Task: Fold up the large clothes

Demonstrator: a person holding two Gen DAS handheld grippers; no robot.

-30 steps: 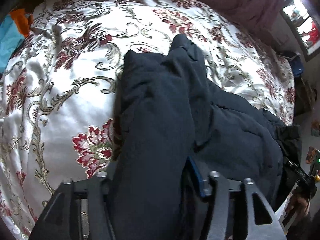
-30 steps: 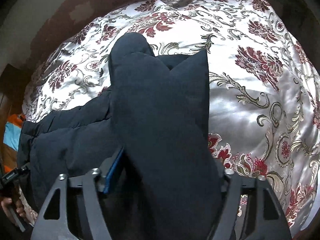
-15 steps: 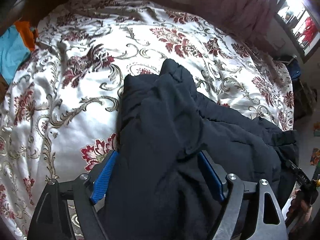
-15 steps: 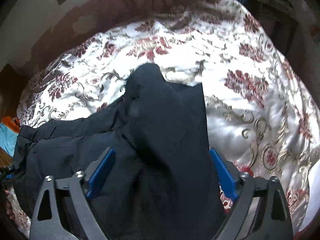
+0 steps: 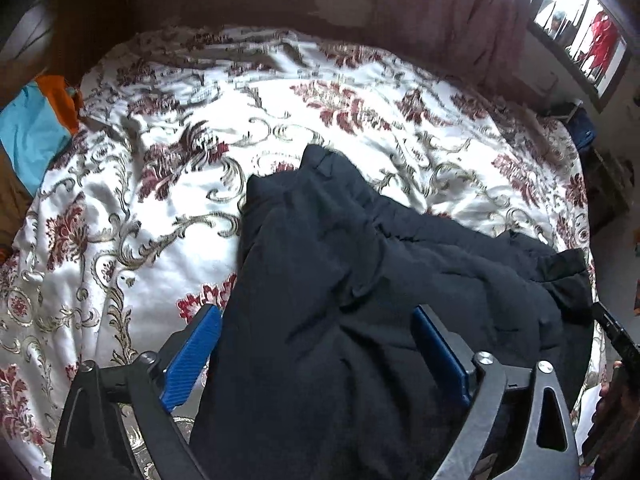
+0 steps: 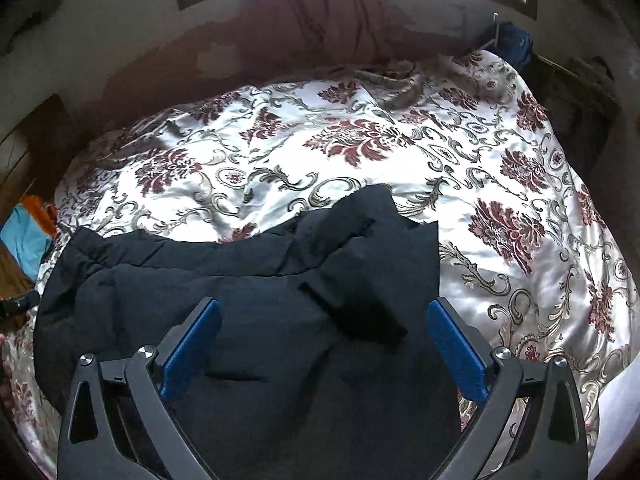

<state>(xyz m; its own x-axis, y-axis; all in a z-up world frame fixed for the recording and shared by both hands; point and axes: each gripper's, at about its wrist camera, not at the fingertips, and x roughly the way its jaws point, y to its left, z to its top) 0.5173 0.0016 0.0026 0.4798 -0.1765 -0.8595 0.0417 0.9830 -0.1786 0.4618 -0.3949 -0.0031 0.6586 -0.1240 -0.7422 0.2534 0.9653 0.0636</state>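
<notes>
Both claws have let go: left claw [image 5: 316, 344] and right claw [image 6: 324, 340] spread over the dark jacket [image 6: 260, 320].

A floral bedspread [image 6: 360, 148] covers the bed, with maroon curtain [image 6: 320, 4] and perhaps teal-orange cloth [image 5: 32, 128] beyond.

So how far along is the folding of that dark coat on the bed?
Partly done, it seems. The dark coat lies on the flowered bedspread with one part already laid over the rest, making a thick layer. Nothing is in hand: the left gripper and the right gripper both have their jaws spread wide over the cloth. The bundle looks loose and uneven, so more folding and tidying is probably left.
</notes>
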